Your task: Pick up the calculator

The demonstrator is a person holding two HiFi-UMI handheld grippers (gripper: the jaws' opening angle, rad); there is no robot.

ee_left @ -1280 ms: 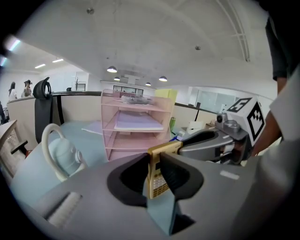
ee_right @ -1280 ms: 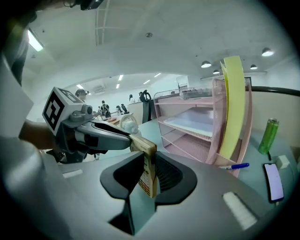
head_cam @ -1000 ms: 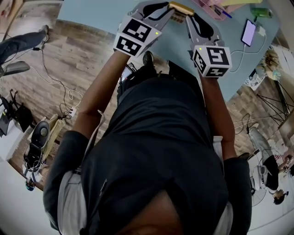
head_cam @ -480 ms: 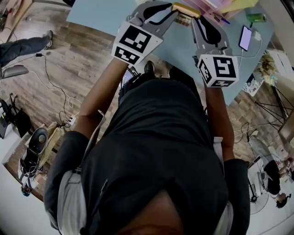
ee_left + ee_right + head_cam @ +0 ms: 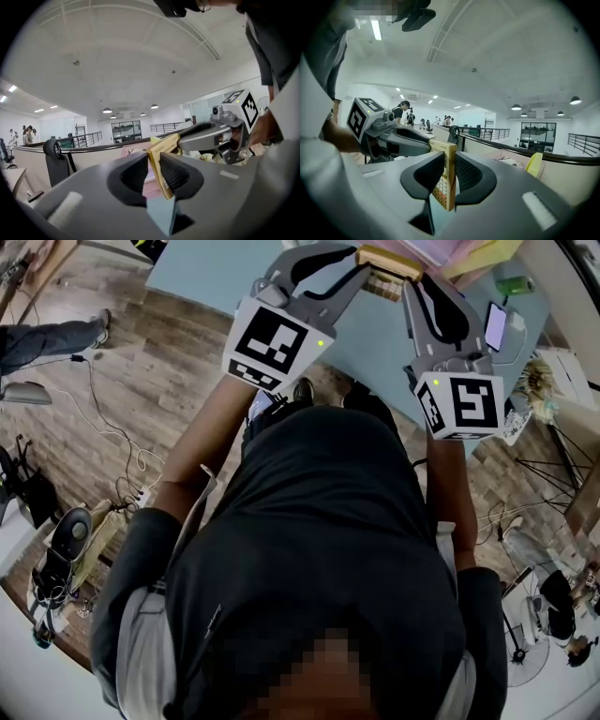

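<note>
A yellow calculator (image 5: 387,266) with light keys is held edge-on between both grippers, above the light blue table (image 5: 211,266). My left gripper (image 5: 361,262) is shut on its left end and my right gripper (image 5: 411,279) on its right end. In the left gripper view the calculator (image 5: 161,157) stands upright between the dark pads, and the right gripper (image 5: 208,136) clamps its far end. The right gripper view has the calculator (image 5: 446,171) pinched between the jaws, keys facing left, with the left gripper (image 5: 405,139) beyond. Both views look up at an office ceiling.
A phone (image 5: 495,326) on a cable lies at the table's right edge, near a green object (image 5: 514,284). Pink and yellow papers (image 5: 441,249) sit behind the calculator. Cables (image 5: 122,418) and chair bases lie on the wood floor at left.
Both grippers have risen together with the calculator clamped between them; their marker cubes look larger and nearer to the head camera. The grip on the calculator is unchanged.
</note>
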